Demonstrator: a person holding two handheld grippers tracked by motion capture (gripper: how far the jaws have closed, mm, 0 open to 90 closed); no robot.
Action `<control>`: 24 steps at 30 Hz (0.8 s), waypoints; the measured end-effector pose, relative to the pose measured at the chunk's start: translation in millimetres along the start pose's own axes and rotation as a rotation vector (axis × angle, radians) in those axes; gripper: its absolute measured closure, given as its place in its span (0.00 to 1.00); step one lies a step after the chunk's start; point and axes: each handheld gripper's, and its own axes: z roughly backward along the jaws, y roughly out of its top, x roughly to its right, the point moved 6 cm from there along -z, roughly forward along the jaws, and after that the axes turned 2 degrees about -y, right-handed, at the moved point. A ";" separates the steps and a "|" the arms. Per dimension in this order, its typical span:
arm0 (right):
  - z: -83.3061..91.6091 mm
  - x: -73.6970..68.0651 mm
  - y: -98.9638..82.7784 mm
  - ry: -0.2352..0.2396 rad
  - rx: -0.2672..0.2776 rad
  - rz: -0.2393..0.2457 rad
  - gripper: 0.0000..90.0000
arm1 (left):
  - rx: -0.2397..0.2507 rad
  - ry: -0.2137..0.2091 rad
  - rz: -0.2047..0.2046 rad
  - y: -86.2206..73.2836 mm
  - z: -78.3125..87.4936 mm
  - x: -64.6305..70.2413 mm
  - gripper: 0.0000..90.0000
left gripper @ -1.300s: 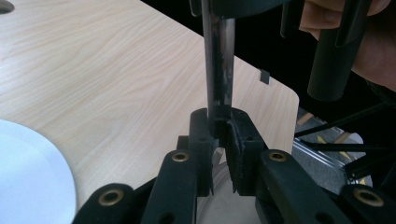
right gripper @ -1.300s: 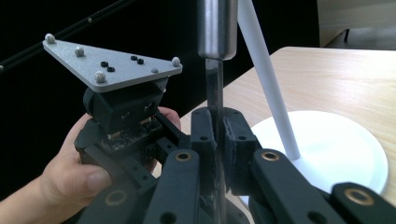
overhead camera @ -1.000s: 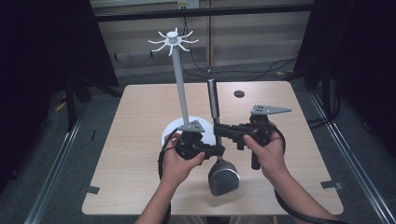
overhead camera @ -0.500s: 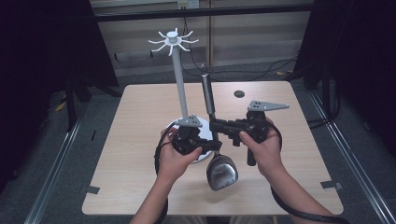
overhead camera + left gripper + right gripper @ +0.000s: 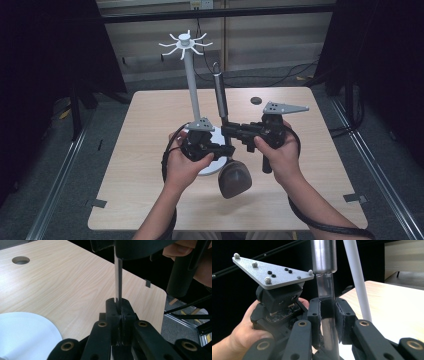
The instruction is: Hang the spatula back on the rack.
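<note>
A kitchen utensil with a steel handle (image 5: pixel 220 97) and a dark rounded head (image 5: pixel 235 180) stands nearly upright over the table, head down. My left gripper (image 5: pixel 228 150) is shut on its thin flat shaft (image 5: pixel 118 277) from the left. Just above it, my right gripper (image 5: pixel 227 131) is shut on the shaft (image 5: pixel 325 290) from the right, below the thick handle (image 5: pixel 323 255). Close beside the utensil stands a white stand (image 5: pixel 191 85) with a ring of hooks (image 5: pixel 185 42) on top and a round base (image 5: pixel 25 332). The handle's loop (image 5: pixel 216 65) is right of the pole, below the hooks.
The wooden table (image 5: pixel 150 125) has a small round hole (image 5: pixel 256 100) at the back right, also seen as the hole (image 5: pixel 20 260) in the left gripper view. The stand's pole (image 5: pixel 357 277) rises just behind my right jaws. Dark floor and rails surround the table.
Both grippers have lifted the utensil. Its handle tip has risen toward the stand's hooks and its head has come up a little.
</note>
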 end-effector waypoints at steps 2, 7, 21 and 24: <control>-0.5 -0.4 1.9 0.001 0.008 0.001 0.84 | 0.000 0.008 -0.008 1.7 2.0 -0.7 0.98; -3.2 -2.7 7.0 0.001 0.022 0.009 0.84 | 0.023 0.018 -0.019 4.4 6.5 -2.5 0.98; -14.0 -6.1 17.8 -0.009 0.044 0.029 0.83 | 0.056 0.022 -0.011 10.2 16.1 -11.4 0.98; -16.9 -5.8 19.6 -0.019 0.046 0.034 0.82 | 0.056 0.027 -0.007 11.2 16.8 -14.3 0.98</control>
